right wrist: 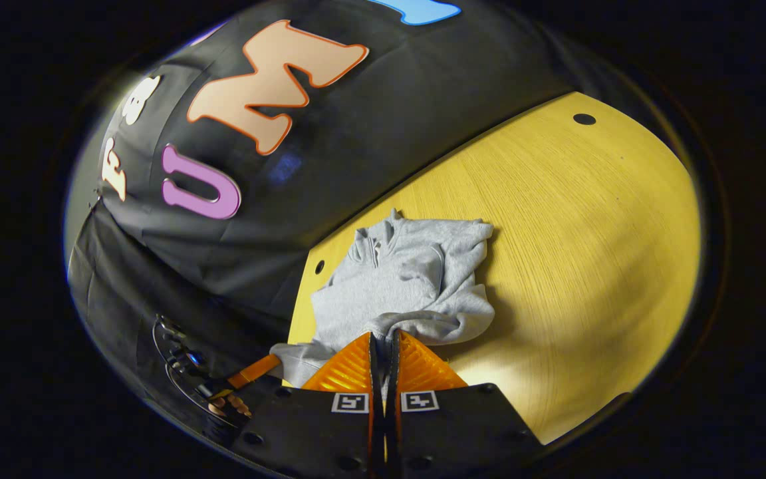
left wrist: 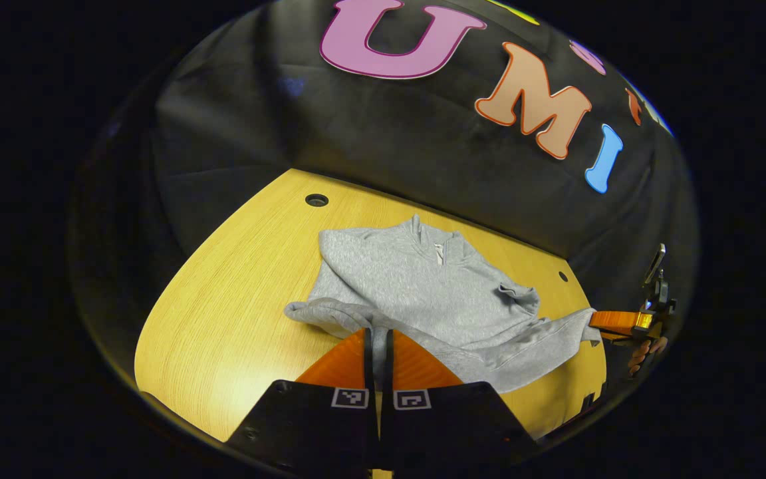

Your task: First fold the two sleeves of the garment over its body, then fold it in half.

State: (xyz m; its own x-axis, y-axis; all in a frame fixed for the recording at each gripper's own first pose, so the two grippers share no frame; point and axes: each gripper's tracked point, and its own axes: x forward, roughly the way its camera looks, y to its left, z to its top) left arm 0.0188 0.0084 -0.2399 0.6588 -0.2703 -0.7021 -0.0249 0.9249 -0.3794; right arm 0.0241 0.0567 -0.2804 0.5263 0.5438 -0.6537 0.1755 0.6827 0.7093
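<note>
A grey sweatshirt (left wrist: 423, 286) lies on the yellow wooden table (left wrist: 237, 299), collar toward the wall, with its sleeves lying across the body. In the left gripper view, my left gripper (left wrist: 378, 340) is shut on the garment's near edge at one corner. Farther right, my right gripper (left wrist: 597, 320) pinches the other corner, and a hand (left wrist: 645, 352) shows behind it. In the right gripper view, the sweatshirt (right wrist: 403, 279) bunches toward my right gripper (right wrist: 383, 340), which is shut on its near edge. At the lower left, my left gripper (right wrist: 270, 364) holds the other corner.
The black cloth wall (left wrist: 370, 133) runs close behind the table's far edge. Small round holes (left wrist: 316, 199) mark the tabletop near the back. Bare wood (right wrist: 589, 233) spreads wide beside the garment in the right gripper view.
</note>
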